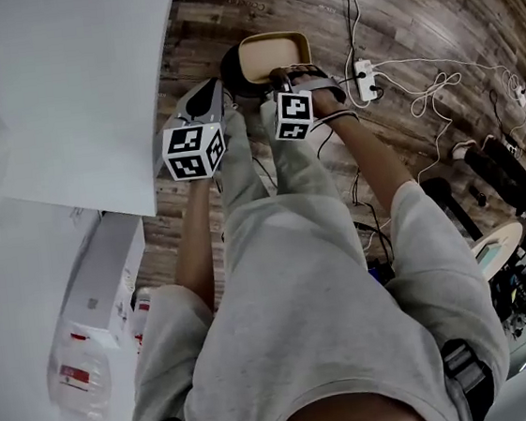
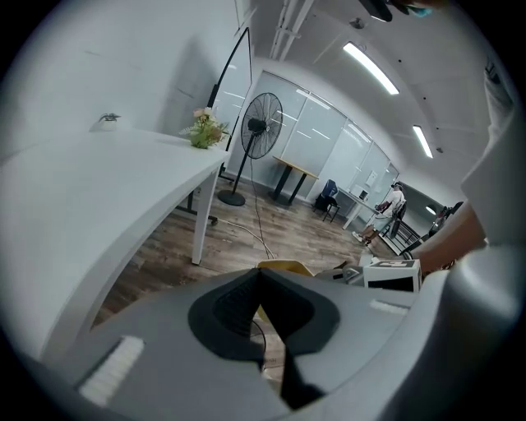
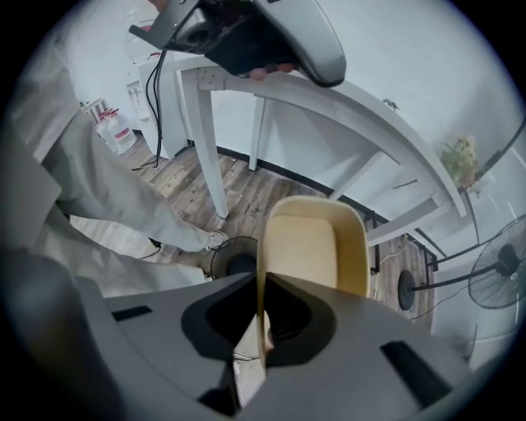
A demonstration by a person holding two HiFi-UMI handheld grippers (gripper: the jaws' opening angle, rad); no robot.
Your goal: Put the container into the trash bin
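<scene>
Here we look steeply down at a person in light grey clothes who stands on a wooden floor [image 1: 249, 8], just beside the curved edge of a white counter [image 1: 69, 85]. The right tongs [image 1: 278, 78] are closed on the near wall of a beige plastic container [image 1: 273, 53]. In the right gripper view we see the two jaws of these tongs [image 3: 261, 279] pressed on this thin wall from both sides, and the container [image 3: 316, 242] stands out beyond them with its open side turned to the camera. So the container is in the air, held only by its rim. Directly under it and a little to the left stands the round black trash bin [image 1: 231, 67] on the floor; the right gripper view shows the bin [image 3: 233, 259] just behind the left jaw. We cannot tell if the container touches the bin.

The left tongs [image 1: 222, 87] hang beside the right ones, near the counter edge. In the left gripper view their jaws [image 2: 261, 273] meet at the tips and nothing is between them; part of the beige container [image 2: 283, 267] appears behind them.

Further away we see a white power strip [image 1: 365, 78] with cables on the floor, some plastic bottles [image 1: 79, 377] low at the left of the head view, a pedestal fan [image 2: 261, 131], and a small bunch of flowers [image 2: 205, 129] on the counter.
</scene>
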